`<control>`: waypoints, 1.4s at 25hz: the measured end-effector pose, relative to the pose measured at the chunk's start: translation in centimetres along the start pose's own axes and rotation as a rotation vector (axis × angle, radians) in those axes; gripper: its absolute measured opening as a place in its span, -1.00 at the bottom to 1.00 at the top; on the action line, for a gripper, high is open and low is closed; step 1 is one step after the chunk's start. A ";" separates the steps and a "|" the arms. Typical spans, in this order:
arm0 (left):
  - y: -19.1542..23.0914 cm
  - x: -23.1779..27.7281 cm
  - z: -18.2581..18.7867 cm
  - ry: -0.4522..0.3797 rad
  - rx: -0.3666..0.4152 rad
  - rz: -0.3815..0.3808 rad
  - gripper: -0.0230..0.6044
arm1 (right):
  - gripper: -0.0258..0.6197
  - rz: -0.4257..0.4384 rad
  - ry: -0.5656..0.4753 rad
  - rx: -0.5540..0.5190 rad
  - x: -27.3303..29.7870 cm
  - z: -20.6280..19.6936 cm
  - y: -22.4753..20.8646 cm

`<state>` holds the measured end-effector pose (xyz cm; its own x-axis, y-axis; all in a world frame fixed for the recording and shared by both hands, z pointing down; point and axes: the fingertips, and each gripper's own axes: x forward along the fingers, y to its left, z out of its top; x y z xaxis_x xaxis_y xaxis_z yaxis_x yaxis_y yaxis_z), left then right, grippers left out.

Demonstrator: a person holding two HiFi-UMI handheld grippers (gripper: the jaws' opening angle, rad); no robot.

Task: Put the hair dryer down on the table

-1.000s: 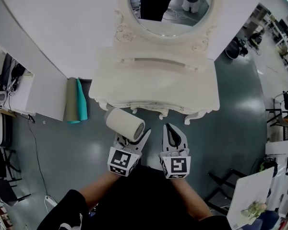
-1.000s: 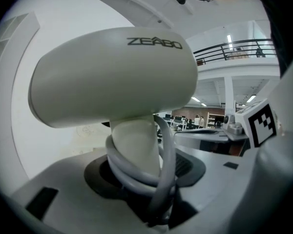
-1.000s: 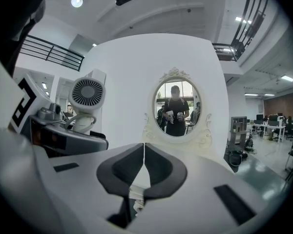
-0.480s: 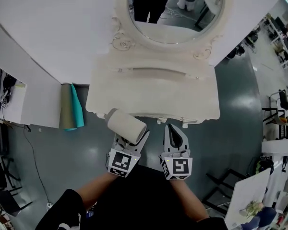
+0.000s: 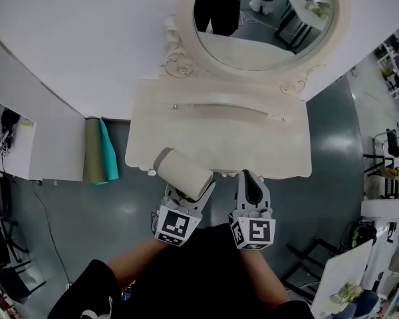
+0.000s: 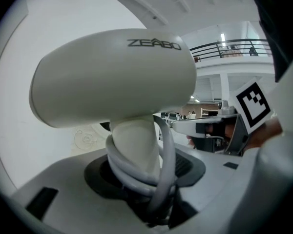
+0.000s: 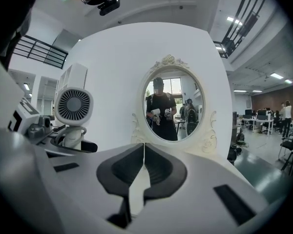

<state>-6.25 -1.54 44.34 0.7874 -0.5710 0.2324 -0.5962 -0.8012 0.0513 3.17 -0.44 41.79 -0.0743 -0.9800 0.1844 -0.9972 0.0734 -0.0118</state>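
Observation:
A cream hair dryer (image 5: 183, 170) sits in my left gripper (image 5: 189, 190), which is shut on its handle. Its barrel lies across the front left edge of the cream dressing table (image 5: 219, 128). In the left gripper view the handle (image 6: 134, 152), with the grey cord wound round it, stands between the jaws of the left gripper (image 6: 146, 172). My right gripper (image 5: 251, 181) is beside it at the table's front edge, jaws together with nothing held. The right gripper view shows the right gripper (image 7: 144, 152) pointing at the table, with the dryer's grille (image 7: 73, 106) at the left.
An oval mirror (image 5: 266, 18) in an ornate frame stands at the back of the table against a white wall. Teal and olive rolls (image 5: 100, 151) lean at the wall left of the table. Chairs and desks (image 5: 386, 171) stand off to the right on the grey floor.
Both grippers have come forward to the table's front edge, and the hair dryer's barrel has gone from over the floor to over the table's front left corner. Neither grip has changed.

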 end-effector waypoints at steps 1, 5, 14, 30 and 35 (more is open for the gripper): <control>0.6 0.0 0.3 -0.008 0.019 0.006 -0.18 | -0.86 -0.006 -0.002 0.001 0.5 0.1 0.0; 2.6 0.4 0.7 -0.022 0.033 0.014 -0.18 | -0.86 -0.020 -0.010 -0.004 2.2 0.4 0.0; 4.3 2.3 -0.1 0.004 -0.018 0.041 -0.18 | -0.86 0.020 0.014 -0.012 4.4 -0.2 0.2; 6.8 9.1 0.7 0.031 -0.026 0.083 -0.18 | -0.86 0.100 0.038 0.000 10.2 -0.9 -2.7; 6.5 11.3 -0.3 0.075 -0.034 0.080 -0.18 | -0.86 0.104 0.062 0.028 11.1 -1.7 -4.8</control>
<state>-1.25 -13.15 47.55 0.7236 -0.6173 0.3087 -0.6630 -0.7460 0.0625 7.17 -11.39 45.61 -0.1777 -0.9541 0.2412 -0.9839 0.1679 -0.0608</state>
